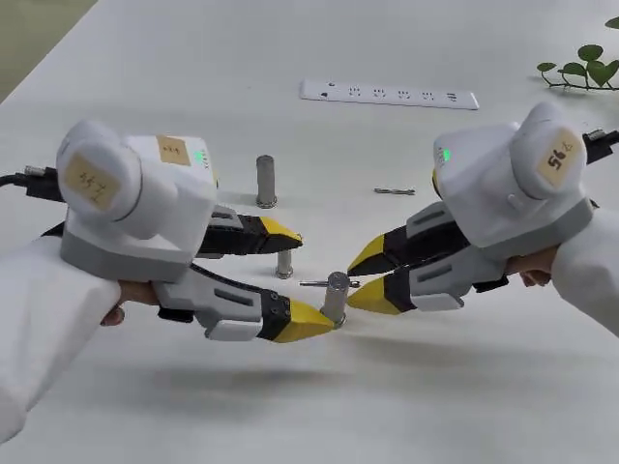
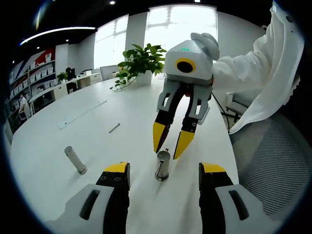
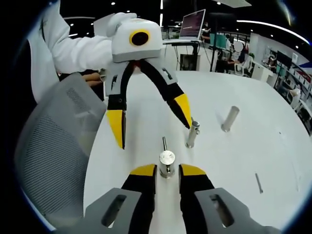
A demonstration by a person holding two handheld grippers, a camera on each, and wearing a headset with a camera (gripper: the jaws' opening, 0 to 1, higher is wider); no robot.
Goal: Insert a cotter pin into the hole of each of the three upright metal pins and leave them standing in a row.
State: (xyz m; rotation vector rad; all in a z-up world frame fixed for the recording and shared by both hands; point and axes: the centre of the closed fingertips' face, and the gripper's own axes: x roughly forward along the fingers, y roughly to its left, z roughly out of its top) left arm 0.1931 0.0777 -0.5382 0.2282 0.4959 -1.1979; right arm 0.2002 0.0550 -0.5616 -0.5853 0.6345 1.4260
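Spreading wide, the white counter (image 1: 290, 77) is seen. The left claw (image 3: 153, 134) is held far open and empty, the nearest metal pin (image 1: 336, 295) standing between its jaws. The right claw (image 2: 167, 151) is narrowed about that pin; contact cannot be told. A second metal pin (image 1: 283, 264) and a third metal pin (image 1: 266, 181) are stood behind. One cotter pin (image 1: 316, 283) is lodged through the nearest pin; a loose cotter pin (image 1: 395, 191) is laid well apart.

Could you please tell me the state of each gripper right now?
Left gripper: wide open, holding nothing.
Right gripper: open, its jaws a little apart at the upright silver metal pin, gripping nothing that I can see.
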